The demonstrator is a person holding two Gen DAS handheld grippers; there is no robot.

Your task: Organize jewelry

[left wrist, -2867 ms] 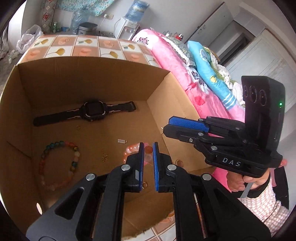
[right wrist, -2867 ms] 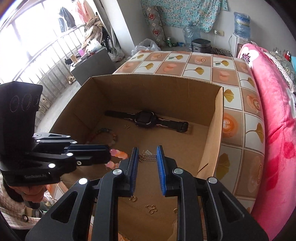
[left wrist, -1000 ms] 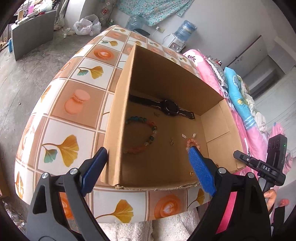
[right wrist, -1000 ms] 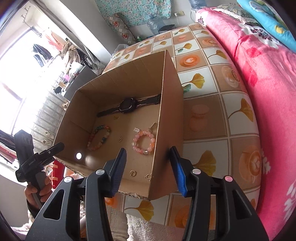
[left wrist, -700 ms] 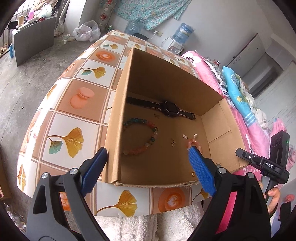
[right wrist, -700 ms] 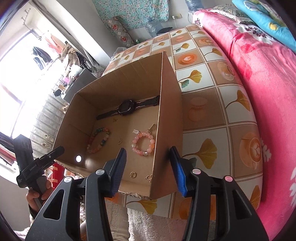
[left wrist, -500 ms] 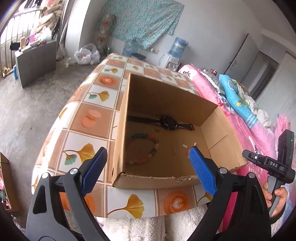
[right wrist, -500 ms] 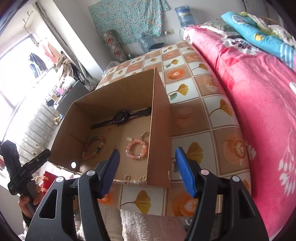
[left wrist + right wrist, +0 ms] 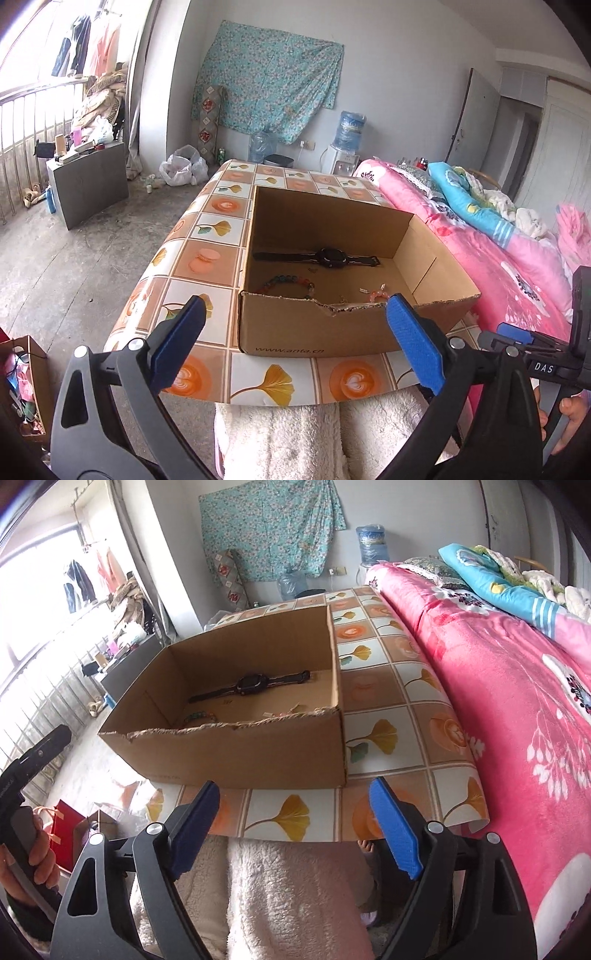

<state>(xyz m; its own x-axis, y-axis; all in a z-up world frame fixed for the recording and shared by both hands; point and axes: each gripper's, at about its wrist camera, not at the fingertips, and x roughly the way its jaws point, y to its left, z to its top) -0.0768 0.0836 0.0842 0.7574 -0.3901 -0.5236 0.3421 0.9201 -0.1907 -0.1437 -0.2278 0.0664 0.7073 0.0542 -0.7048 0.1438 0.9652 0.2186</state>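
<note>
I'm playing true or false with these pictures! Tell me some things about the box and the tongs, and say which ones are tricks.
1. The black wristwatch lies inside the brown cardboard box. True.
2. The left tongs pinch a bead bracelet. False: nothing is between them, and they are opening.
3. The multicoloured bead bracelet lies on the tiled tablecloth. False: it lies in the box.
4. The right tongs hold nothing. True; they are opening too.
5. The box has a lid on. False: its top is open.
</note>
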